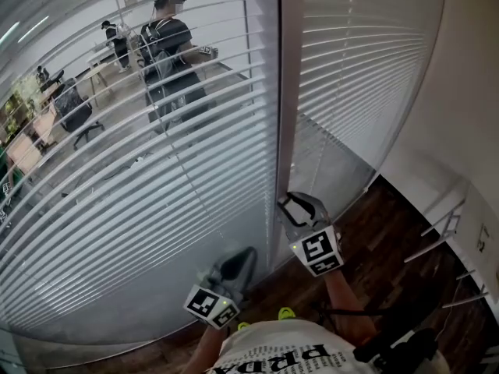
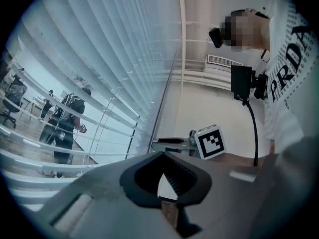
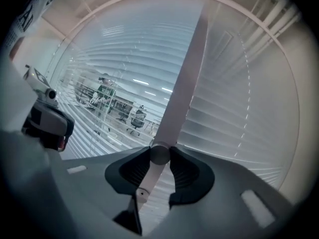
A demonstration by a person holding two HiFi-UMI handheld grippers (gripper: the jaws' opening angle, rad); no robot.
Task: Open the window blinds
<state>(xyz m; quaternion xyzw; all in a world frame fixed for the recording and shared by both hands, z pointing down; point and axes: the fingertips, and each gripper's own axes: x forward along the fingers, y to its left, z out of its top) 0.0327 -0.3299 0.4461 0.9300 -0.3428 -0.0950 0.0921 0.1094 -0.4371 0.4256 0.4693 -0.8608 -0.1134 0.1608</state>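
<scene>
Right gripper view: right claw (image 3: 159, 156) is clamped on the bottom tip of the wand (image 3: 185, 78), which hangs between the two blinds (image 3: 119, 73). Left claw (image 2: 164, 172), closed and empty, waits near left. With so shallow a hold, twisting could slip the tip free.

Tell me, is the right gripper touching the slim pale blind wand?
Touching. The right gripper view shows the right gripper closed on the slim pale blind wand, both pads against it.

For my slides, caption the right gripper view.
Right gripper clamps the pale plastic tilt wand of white slatted window blinds.
</scene>
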